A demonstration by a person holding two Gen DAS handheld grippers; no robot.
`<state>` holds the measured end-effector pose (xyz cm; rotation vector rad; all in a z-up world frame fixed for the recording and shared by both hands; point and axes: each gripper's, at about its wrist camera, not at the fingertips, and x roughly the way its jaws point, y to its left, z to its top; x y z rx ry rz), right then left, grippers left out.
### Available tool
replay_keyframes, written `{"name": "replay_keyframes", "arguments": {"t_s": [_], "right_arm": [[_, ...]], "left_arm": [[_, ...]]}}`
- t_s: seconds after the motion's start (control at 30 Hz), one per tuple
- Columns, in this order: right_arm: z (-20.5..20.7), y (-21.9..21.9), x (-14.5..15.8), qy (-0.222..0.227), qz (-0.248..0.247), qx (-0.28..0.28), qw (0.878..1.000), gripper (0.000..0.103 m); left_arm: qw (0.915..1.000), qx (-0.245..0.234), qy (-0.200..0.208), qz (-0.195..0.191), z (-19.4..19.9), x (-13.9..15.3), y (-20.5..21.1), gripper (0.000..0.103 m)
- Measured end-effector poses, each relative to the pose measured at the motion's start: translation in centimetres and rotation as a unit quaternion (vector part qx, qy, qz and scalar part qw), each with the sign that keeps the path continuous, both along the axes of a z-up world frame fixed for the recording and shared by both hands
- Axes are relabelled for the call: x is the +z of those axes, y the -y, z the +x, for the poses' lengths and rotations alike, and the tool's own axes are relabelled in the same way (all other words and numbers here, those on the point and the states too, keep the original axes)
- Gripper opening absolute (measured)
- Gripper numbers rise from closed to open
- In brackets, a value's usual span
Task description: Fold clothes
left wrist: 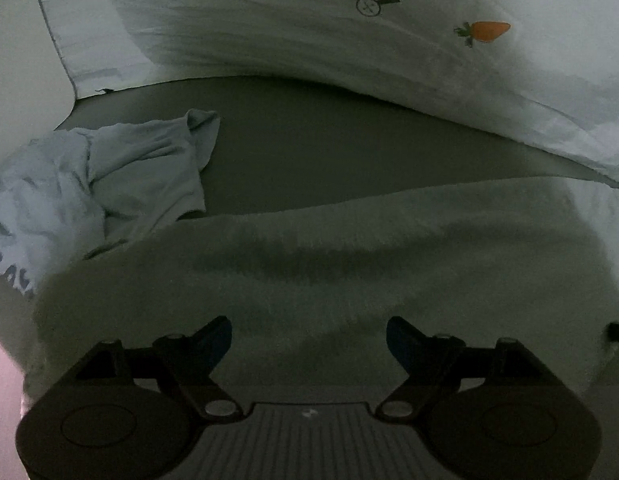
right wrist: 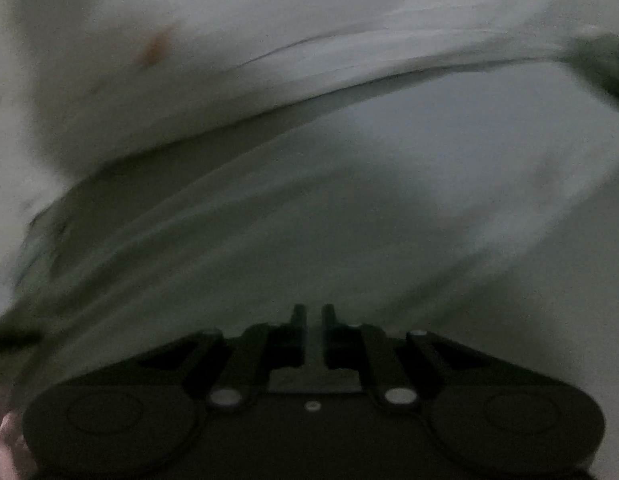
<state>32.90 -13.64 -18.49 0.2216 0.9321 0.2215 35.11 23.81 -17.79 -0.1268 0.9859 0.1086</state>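
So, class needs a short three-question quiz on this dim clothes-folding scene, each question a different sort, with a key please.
1. True or false: the left claw stands open above the pale fuzzy garment.
2. Which print shows on the white bedcover? A) orange carrot B) red apple C) blue star
3. Fill in: the crumpled light-blue printed cloth lies to the ____ of the fuzzy garment in the left wrist view.

Key: 1 true; 2 A; 3 left.
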Motion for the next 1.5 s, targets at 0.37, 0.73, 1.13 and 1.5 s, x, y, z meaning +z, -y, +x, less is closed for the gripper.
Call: {"name": "replay_keyframes", "arguments": {"t_s": [0.37,0.73,1.13,1.5], "right_arm": [[7.3,-15.9,-1.5,0.006,-0.039,0.172,0.984,0.007],[9.5,-20.7,-1.4,0.026,-0.089,0.215,0.972,0.007],[-4.1,-14.6,-0.3,-0.036,-0.073,0.205,0.975,0.007],[-5.4,-13.9,0.1,-0.047,-0.072,0.195,0.977,0.008]], "left_arm": [[0.9954,0.036,-0.014,-0.087,0.0,-3.2,-5.0,0.1],[0.9959,0.044,-0.008,-0.079,0.4,-3.3,-4.4,0.103],[0.999,0.025,-0.011,-0.035,0.0,-3.6,-3.2,0.103],[0.9877,0.134,0.011,-0.081,-11.1,0.7,-7.8,0.103]]}}
